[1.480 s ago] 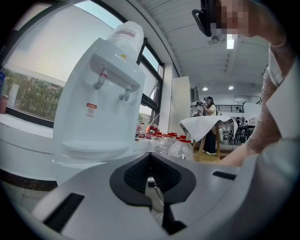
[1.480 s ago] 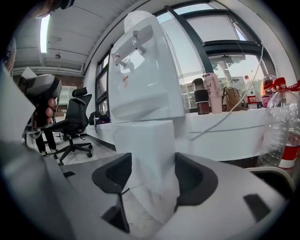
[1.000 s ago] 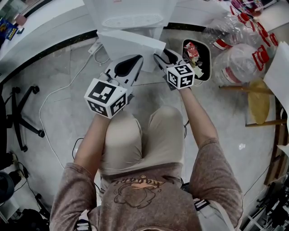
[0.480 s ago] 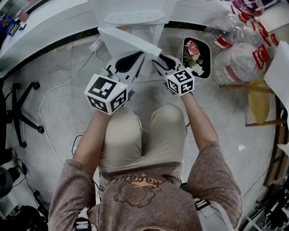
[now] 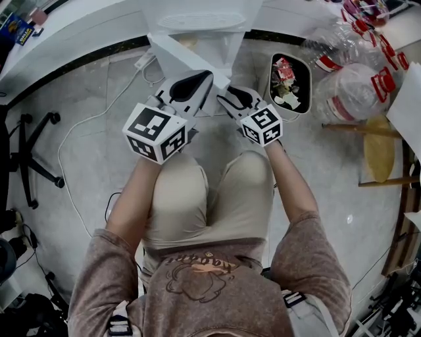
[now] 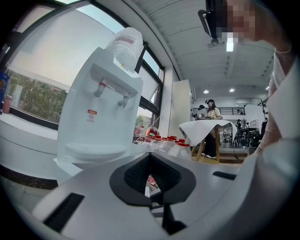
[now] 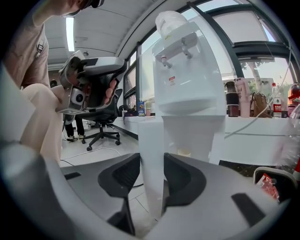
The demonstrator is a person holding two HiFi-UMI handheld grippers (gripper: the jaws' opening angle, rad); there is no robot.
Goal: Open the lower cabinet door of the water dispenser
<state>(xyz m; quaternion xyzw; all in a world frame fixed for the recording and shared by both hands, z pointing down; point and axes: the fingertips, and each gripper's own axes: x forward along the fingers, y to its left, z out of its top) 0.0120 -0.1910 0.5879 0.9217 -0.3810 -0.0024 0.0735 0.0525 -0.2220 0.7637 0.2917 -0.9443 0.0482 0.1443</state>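
Top centre of the head view, the water dispenser (image 5: 197, 20) stands vs. the white counter (image 5: 72, 26), w/ its lower cabinet door (image 5: 191, 56) swung out at an angle: hinge side upper left, free edge lower right. Right gripper (image 5: 225, 95) sits at that free edge. In the right gripper view the door (image 7: 152, 154) runs upright btwn the two dark pads, both pressing on its faces. The right gripper (image 7: 152, 171) is approx. a third open and its jaws have just been closing w/ the panel btwn them. The dispenser (image 7: 187, 79) rises behind the door. Left gripper (image 5: 205, 76) is just left of the right one, its tip overlapping the door's lower edge in frame; contact can't be told. In the left gripper view its jaws (image 6: 150, 161) are together w/ nothing held, and the dispenser (image 6: 101, 108) fills the left of frame. Right of the dispenser a black trash bin (image 5: 287, 82) holds scraps, w/ clear bottles (image 5: 348, 85) upper right. An office chair (image 5: 33, 151) is at far left.
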